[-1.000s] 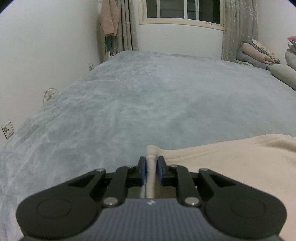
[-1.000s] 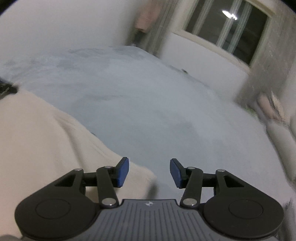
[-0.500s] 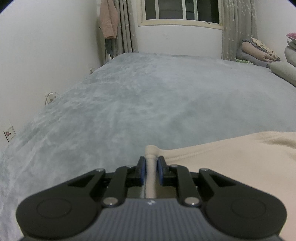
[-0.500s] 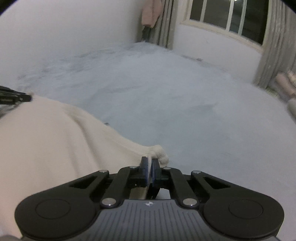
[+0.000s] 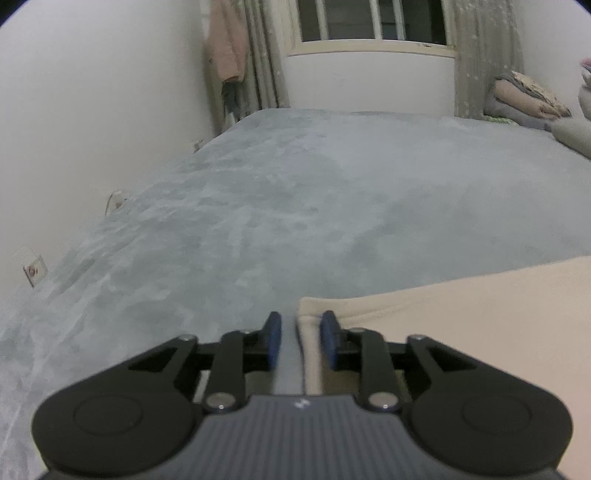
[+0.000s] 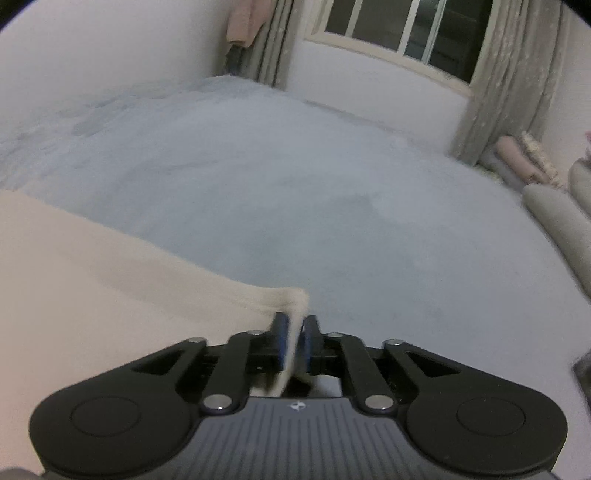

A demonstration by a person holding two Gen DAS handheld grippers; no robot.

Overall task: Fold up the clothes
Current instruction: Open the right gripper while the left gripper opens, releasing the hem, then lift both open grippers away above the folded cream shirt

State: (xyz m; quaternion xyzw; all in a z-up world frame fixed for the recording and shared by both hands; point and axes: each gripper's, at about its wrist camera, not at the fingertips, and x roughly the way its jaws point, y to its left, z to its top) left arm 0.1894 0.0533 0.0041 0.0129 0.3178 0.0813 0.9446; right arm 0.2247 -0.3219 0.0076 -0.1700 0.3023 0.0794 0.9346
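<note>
A cream garment (image 5: 461, 332) lies on the grey bed cover (image 5: 295, 221), filling the lower right of the left wrist view and the lower left of the right wrist view (image 6: 110, 295). My left gripper (image 5: 301, 341) has its blue pads parted; the garment's left corner edge lies loose between them. My right gripper (image 6: 295, 343) is nearly closed with the garment's right corner (image 6: 291, 299) between its pads, a small gap showing on each side.
The grey bed cover (image 6: 332, 203) stretches ahead to a wall with a window (image 5: 373, 22) and curtains. Folded bedding and pillows (image 5: 524, 99) are piled at the far right. A white wall runs along the left side, with a pink garment (image 5: 225, 48) hanging in the corner.
My left gripper has opened and released the garment corner it held. My right gripper closed on the other corner half a second ago and now looks slightly looser. The views have shifted forward.
</note>
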